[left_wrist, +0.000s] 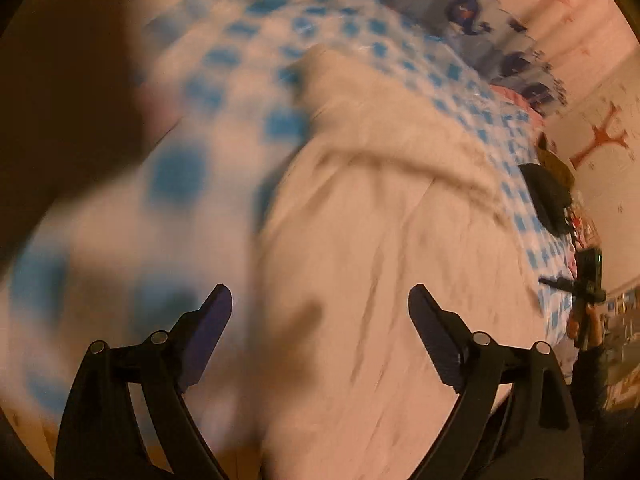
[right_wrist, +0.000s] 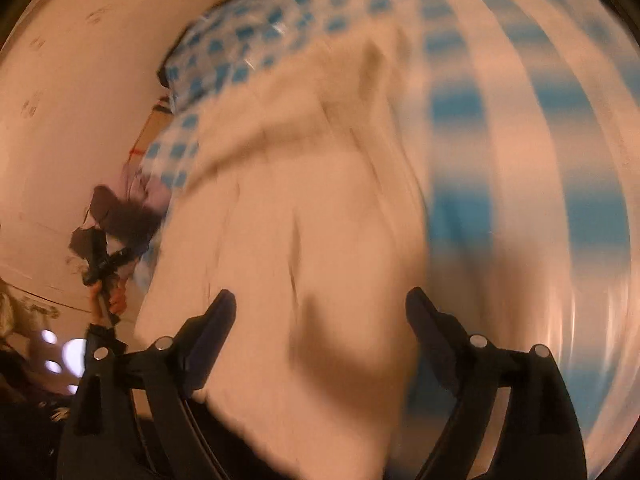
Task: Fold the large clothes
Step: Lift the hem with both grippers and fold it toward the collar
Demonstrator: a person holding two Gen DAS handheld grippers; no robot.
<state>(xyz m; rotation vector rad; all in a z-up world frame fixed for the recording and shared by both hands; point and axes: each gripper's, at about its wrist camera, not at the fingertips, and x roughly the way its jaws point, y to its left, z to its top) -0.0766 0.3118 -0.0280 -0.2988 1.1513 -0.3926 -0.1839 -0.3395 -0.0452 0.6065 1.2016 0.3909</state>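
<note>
A large cream garment (left_wrist: 380, 240) lies rumpled on a blue-and-white checked cloth (left_wrist: 240, 60). Both views are blurred. My left gripper (left_wrist: 320, 300) hangs over the garment's near part, its jaws wide apart and nothing pinched between them. The right wrist view shows the same garment (right_wrist: 300, 200) on the checked cloth (right_wrist: 460, 200), with my right gripper (right_wrist: 320, 304) open above its near edge. Each view catches the other gripper small at the side, held in a hand: the right gripper (left_wrist: 588, 280) and the left gripper (right_wrist: 100, 264).
A black object (left_wrist: 548, 196) rests at the checked cloth's far right edge. Fabric printed with dark blue figures (left_wrist: 468, 8) lies along the back. A pale wall with red marks (left_wrist: 600, 136) stands behind. A dark shape fills the upper left of the left wrist view.
</note>
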